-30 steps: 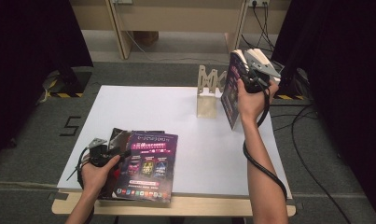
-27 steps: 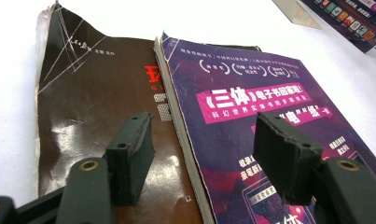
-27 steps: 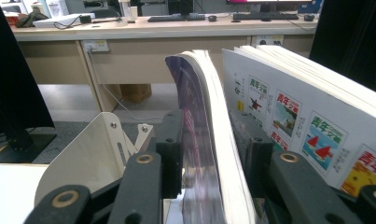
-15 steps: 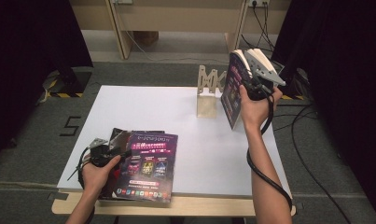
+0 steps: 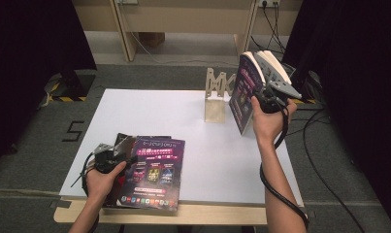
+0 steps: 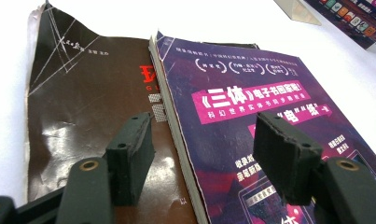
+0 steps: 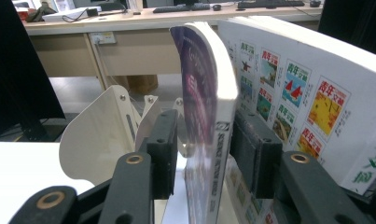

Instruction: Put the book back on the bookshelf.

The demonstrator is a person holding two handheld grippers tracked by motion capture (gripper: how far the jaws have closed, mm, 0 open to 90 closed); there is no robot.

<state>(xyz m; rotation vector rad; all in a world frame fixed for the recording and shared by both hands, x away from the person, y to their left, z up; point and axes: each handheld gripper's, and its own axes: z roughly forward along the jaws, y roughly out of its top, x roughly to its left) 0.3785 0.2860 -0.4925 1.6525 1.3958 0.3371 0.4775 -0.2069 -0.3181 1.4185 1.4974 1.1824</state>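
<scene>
Two glossy paperbacks: right claw [image 7: 202,140] opening around the upright purple book [image 7: 204,116], left claw [image 6: 209,149] wide.

2 books [image 5: 152,170] lie stacked at the table's [image 5: 149,111] near left; wooden rack [image 5: 217,97] stands far right.

The purple book [image 6: 251,140] reads "三体"; the floor mark [image 5: 74,131] reads "5".

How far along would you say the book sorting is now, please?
Done: a white-backed book stands upright at the right. In hand: the right gripper, jaws just opening, straddles a purple book standing beside the wooden stand. Left: a stack of flat books waits under the open left gripper.
</scene>
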